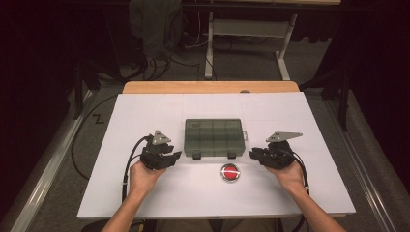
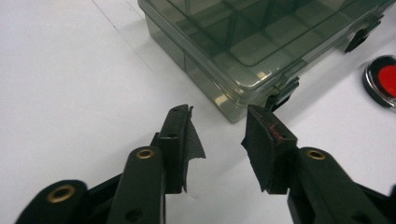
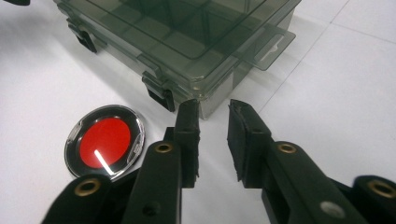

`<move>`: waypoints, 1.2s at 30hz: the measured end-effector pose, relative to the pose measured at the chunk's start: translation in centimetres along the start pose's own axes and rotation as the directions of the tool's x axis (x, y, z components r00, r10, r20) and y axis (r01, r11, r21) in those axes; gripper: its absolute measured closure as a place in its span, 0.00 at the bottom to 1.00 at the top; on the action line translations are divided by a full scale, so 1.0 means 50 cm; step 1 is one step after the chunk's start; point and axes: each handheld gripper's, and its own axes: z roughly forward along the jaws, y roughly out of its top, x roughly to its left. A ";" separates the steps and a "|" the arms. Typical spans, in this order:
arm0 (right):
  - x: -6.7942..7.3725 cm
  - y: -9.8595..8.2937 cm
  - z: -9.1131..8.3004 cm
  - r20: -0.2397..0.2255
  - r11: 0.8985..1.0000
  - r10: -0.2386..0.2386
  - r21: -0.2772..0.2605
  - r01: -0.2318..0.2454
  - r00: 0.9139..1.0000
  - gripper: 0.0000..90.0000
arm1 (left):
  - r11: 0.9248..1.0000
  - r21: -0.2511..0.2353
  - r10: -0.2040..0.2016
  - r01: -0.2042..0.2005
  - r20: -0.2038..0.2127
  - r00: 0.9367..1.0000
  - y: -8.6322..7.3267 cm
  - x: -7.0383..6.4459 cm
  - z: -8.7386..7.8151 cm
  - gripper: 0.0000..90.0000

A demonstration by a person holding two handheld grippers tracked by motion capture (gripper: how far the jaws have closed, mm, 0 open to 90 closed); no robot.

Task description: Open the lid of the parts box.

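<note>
We have the smoky compartment box (image 1: 214, 137) lying shut in the middle of the white table (image 1: 145, 193), its two dark latches (image 1: 197, 155) facing us, and the red-centred round tin (image 1: 230, 172) sits just in front of it.

The main risk, as we judge it, is the box sliding. It looks light, and a push on one latch from a single side could skate or turn it across the smooth sheet, perhaps into the tin. A pad could also slip off a small latch tab and snap shut on nothing.

Our left claw (image 2: 217, 135) stands moderately open, holding nothing, tips just short of the box's near corner beside a latch. Our right claw (image 3: 214, 126) is open more narrowly, also empty, tips close to the opposite near corner, with the tin to its side.
</note>
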 end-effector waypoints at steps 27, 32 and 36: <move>0.005 0.038 0.030 -0.005 0.983 -0.056 0.176 0.056 0.998 1.00 | 0.986 0.158 0.050 -0.051 0.012 0.999 0.025 -0.015 0.029 0.93; 0.006 0.042 0.036 -0.003 0.981 -0.052 0.189 0.052 0.999 1.00 | 0.987 0.156 0.046 -0.048 0.012 0.999 0.029 -0.016 0.032 0.93; 0.007 0.044 0.038 -0.002 0.980 -0.053 0.192 0.053 0.999 1.00 | 0.987 0.153 0.049 -0.051 0.015 0.999 0.033 -0.019 0.034 0.93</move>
